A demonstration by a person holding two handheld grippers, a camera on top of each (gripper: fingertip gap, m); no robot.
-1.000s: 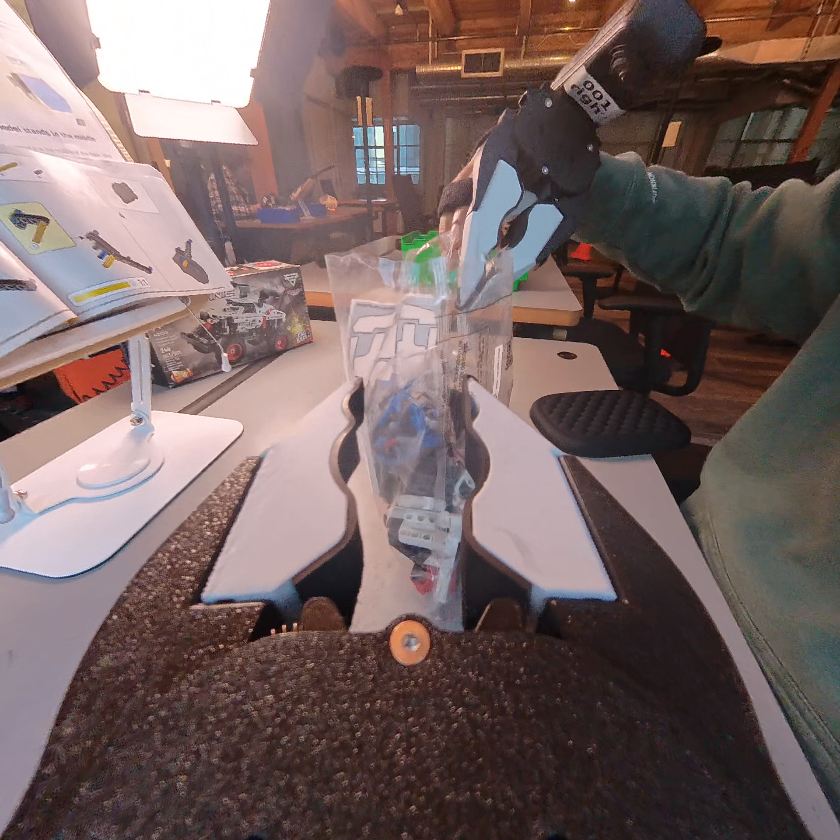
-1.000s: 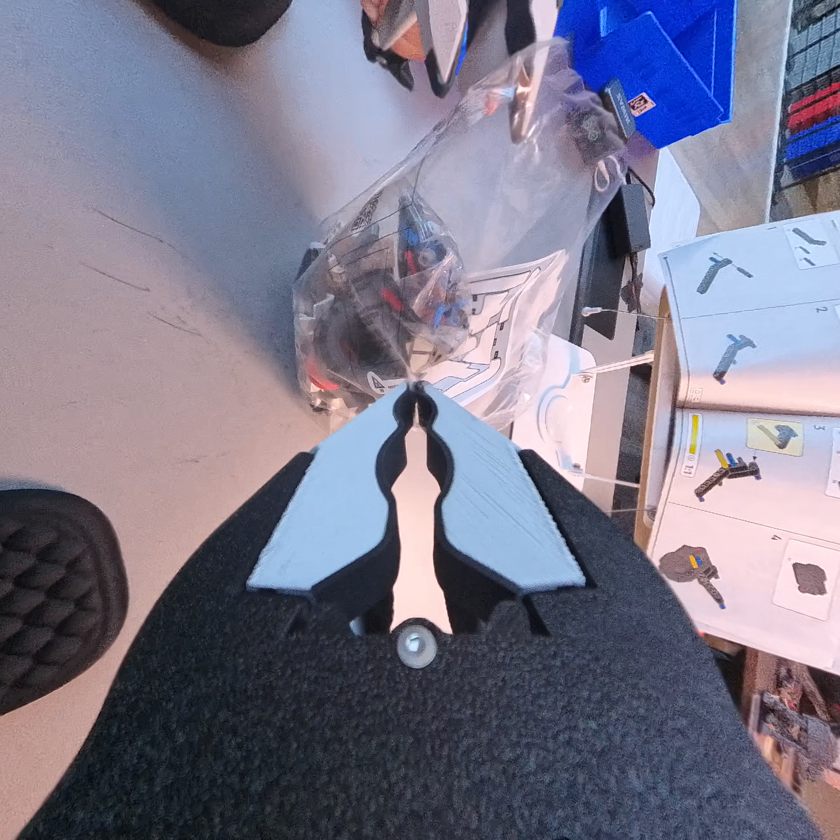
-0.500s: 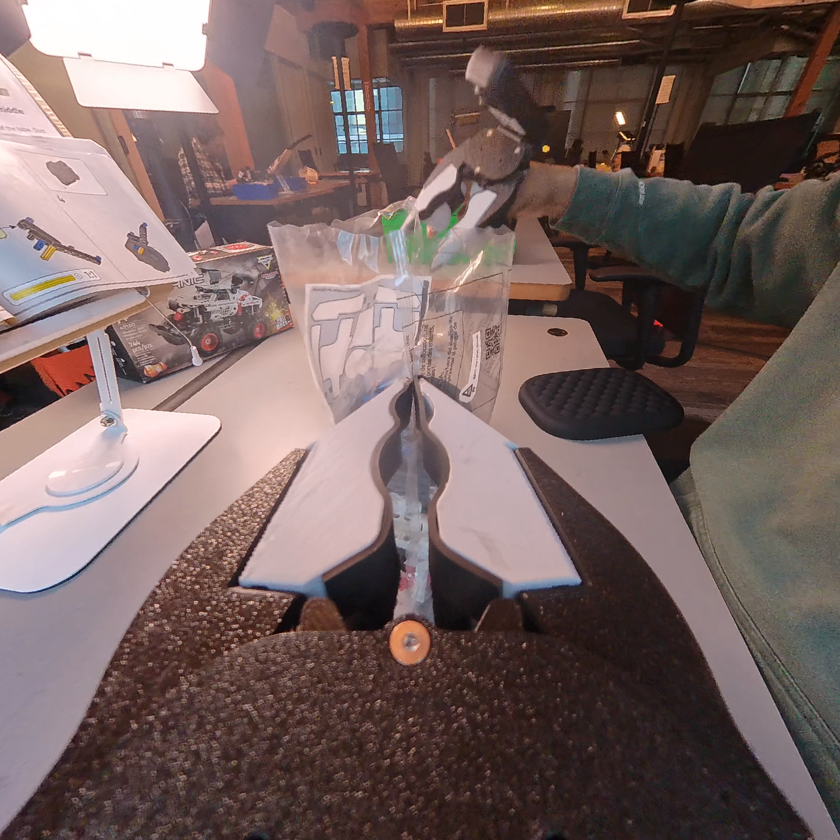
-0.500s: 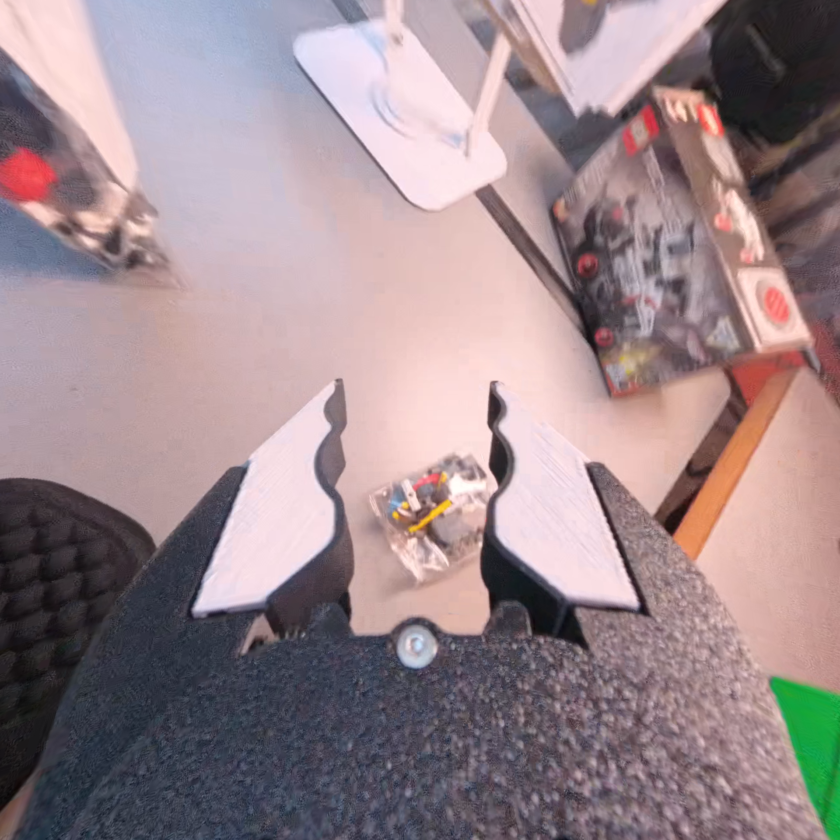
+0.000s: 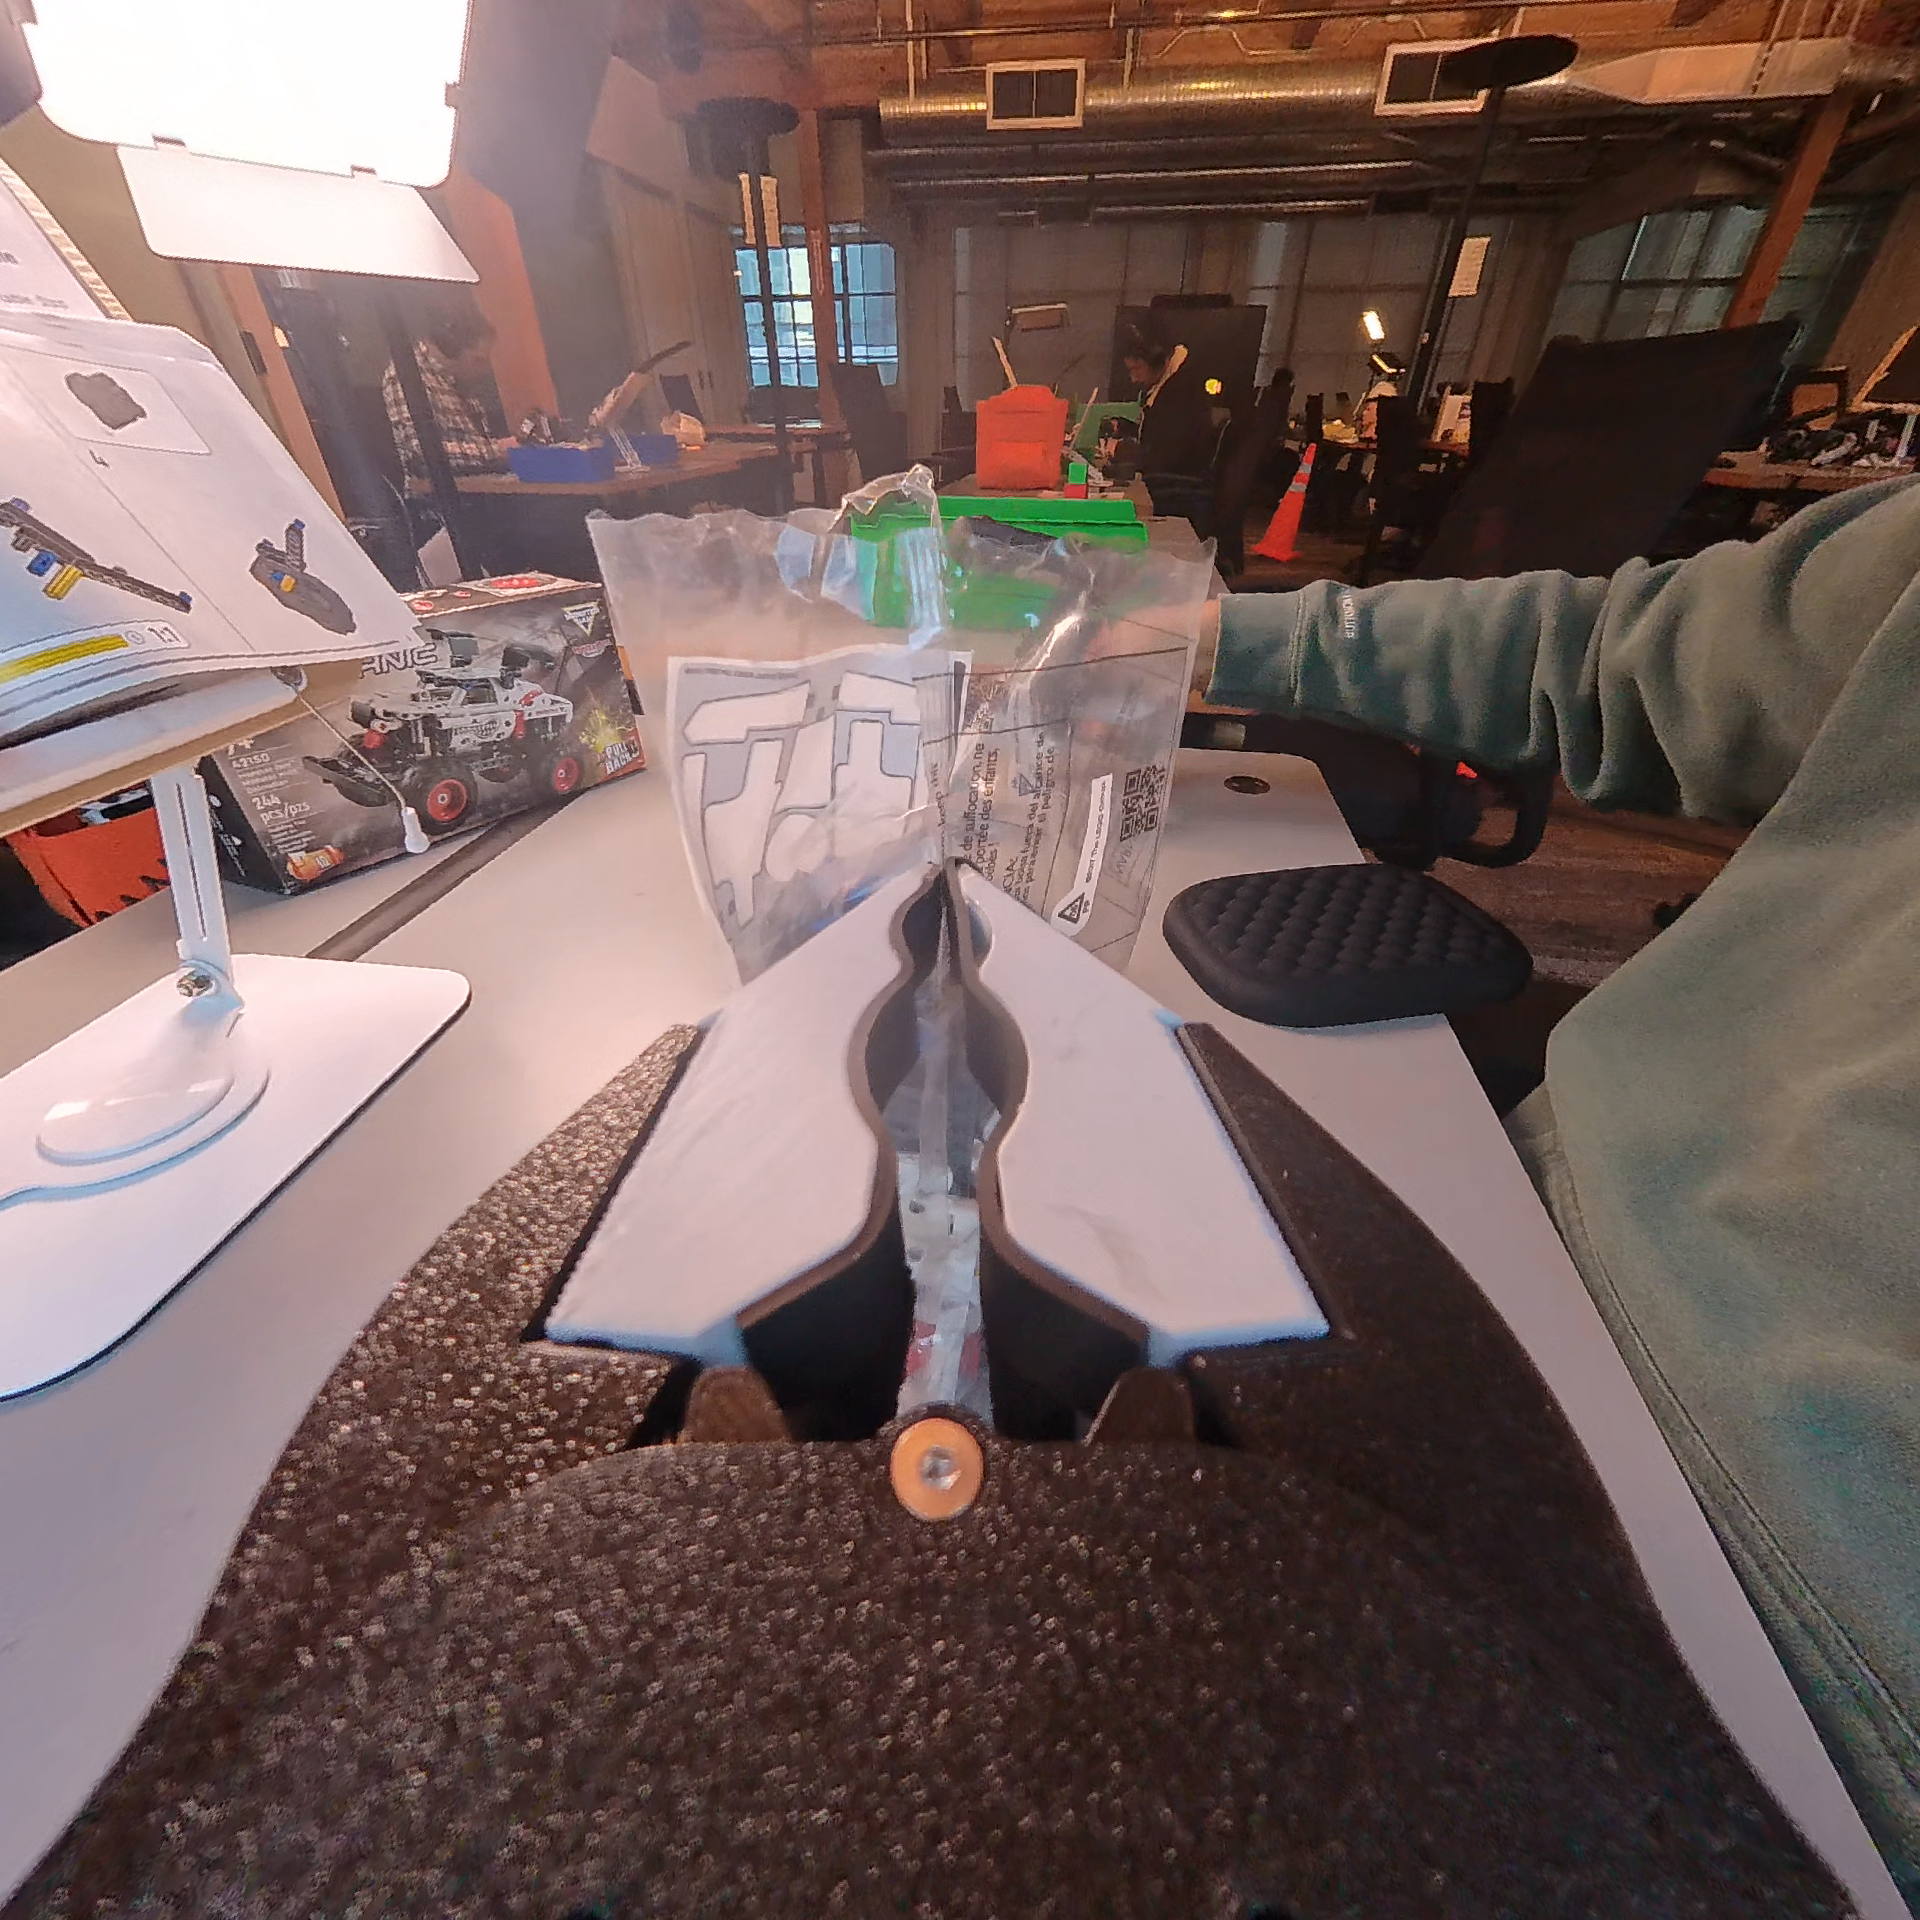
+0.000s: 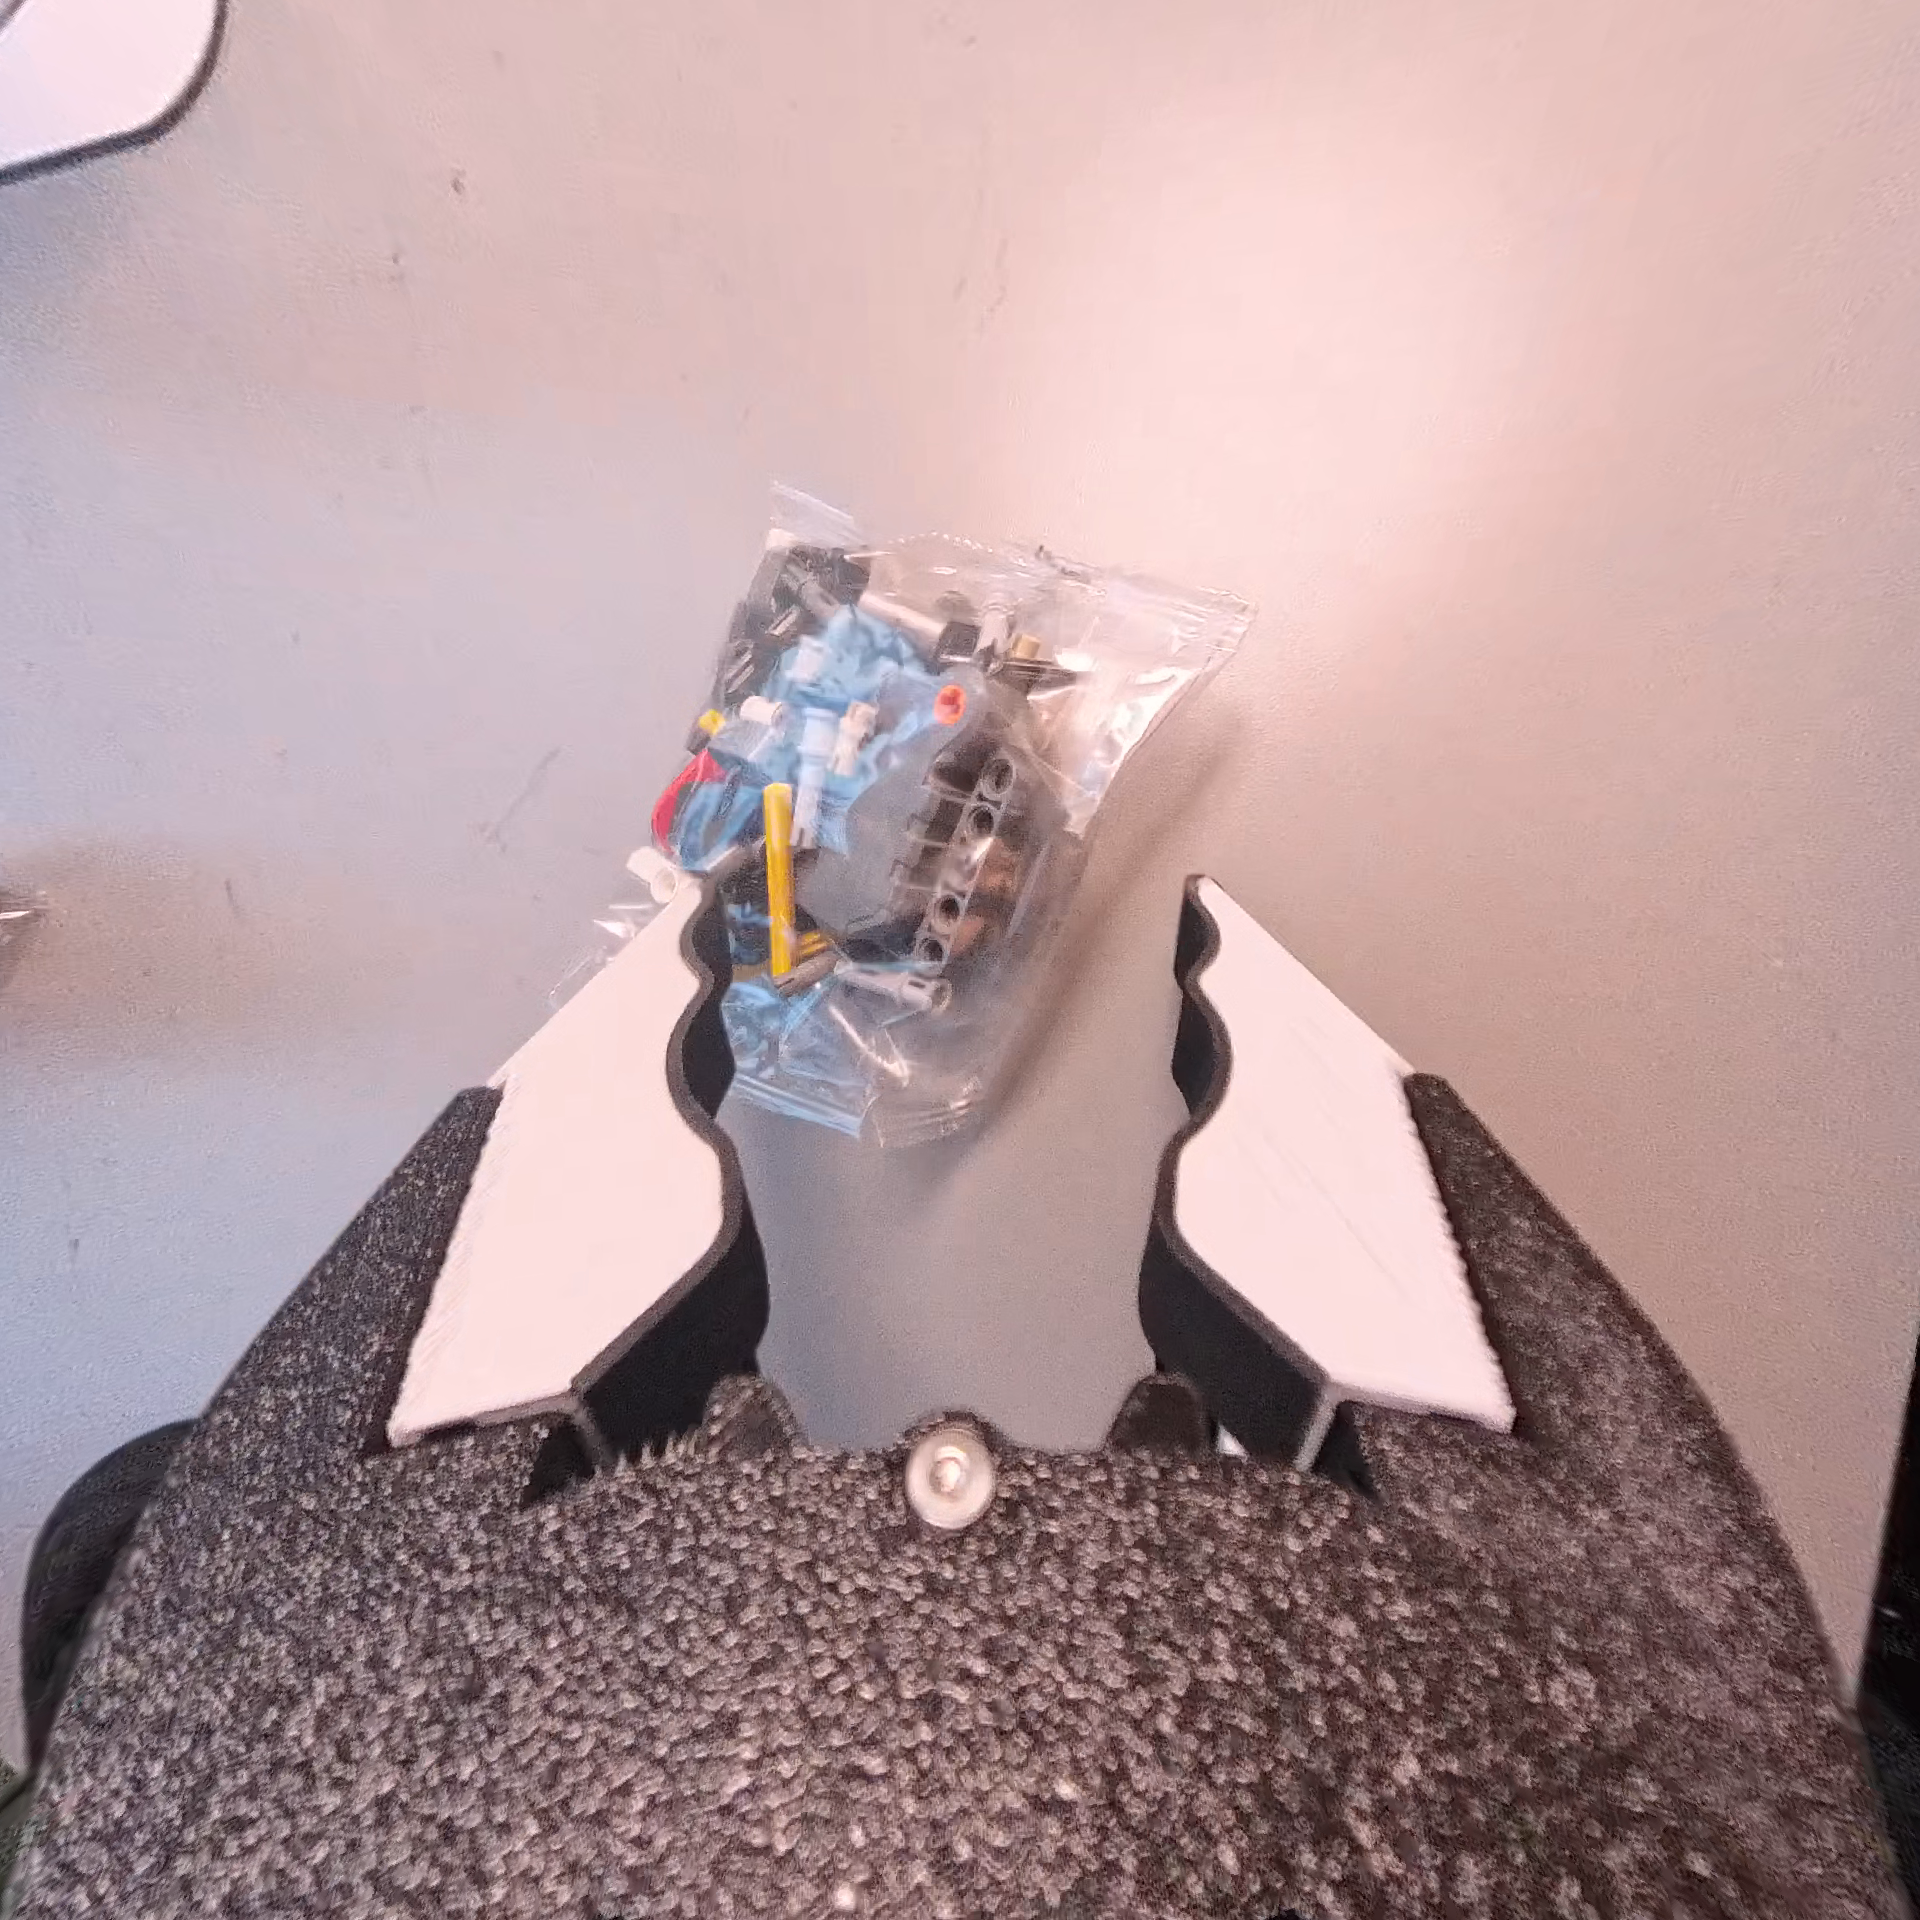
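Plastic gave under my left gripper (image 5: 948,883), whose jaws were pinched on a large clear bag (image 5: 904,707) standing upright ahead of it. My right gripper (image 6: 940,904) hung wide open over a small parts bag (image 6: 904,831) lying on the table (image 6: 1351,416): light, crinkly, slippery, best taken at its middle, I judged.
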